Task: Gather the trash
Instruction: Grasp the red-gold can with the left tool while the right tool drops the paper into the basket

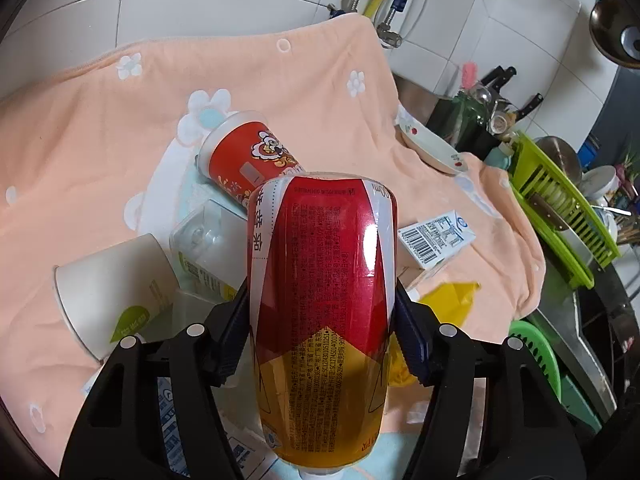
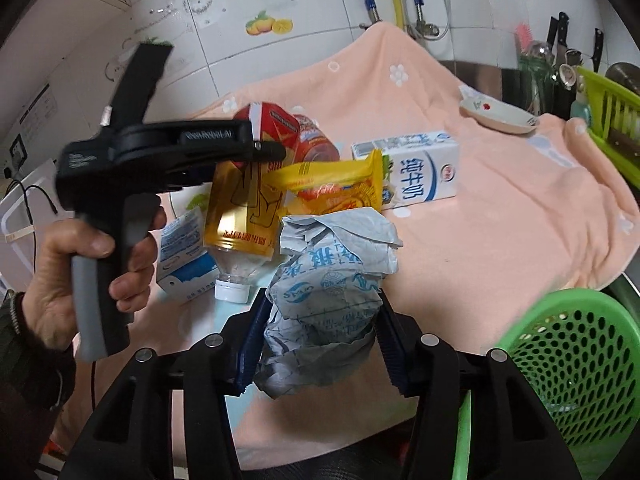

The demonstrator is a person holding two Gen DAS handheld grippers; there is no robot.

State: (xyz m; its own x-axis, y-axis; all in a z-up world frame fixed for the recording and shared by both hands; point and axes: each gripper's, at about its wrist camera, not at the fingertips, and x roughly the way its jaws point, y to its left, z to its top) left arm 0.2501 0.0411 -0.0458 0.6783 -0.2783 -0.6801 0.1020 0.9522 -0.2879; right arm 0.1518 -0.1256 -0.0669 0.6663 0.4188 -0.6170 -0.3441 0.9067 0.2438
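Note:
My left gripper [image 1: 322,332] is shut on a red and gold plastic bottle [image 1: 324,300], held above the peach towel [image 1: 100,152]; the right wrist view shows that bottle [image 2: 244,204] cap-down in the left gripper [image 2: 268,148]. My right gripper [image 2: 318,344] is shut on a crumpled silver wrapper [image 2: 328,300]. Other trash lies on the towel: a red cup [image 1: 240,152], a white paper cup [image 1: 112,284], a clear plastic container [image 1: 204,236], a yellow snack packet [image 2: 336,184], a white milk carton [image 2: 420,168] and a blue-white carton [image 2: 180,256]. A green perforated basket [image 2: 568,360] stands at lower right.
A white dish [image 2: 500,116] sits at the towel's far right edge. A green dish rack [image 1: 560,208], knives and utensils [image 1: 500,92] stand to the right. Pipes and a tiled wall [image 1: 224,12] are behind. The person's hand [image 2: 80,264] holds the left gripper's handle.

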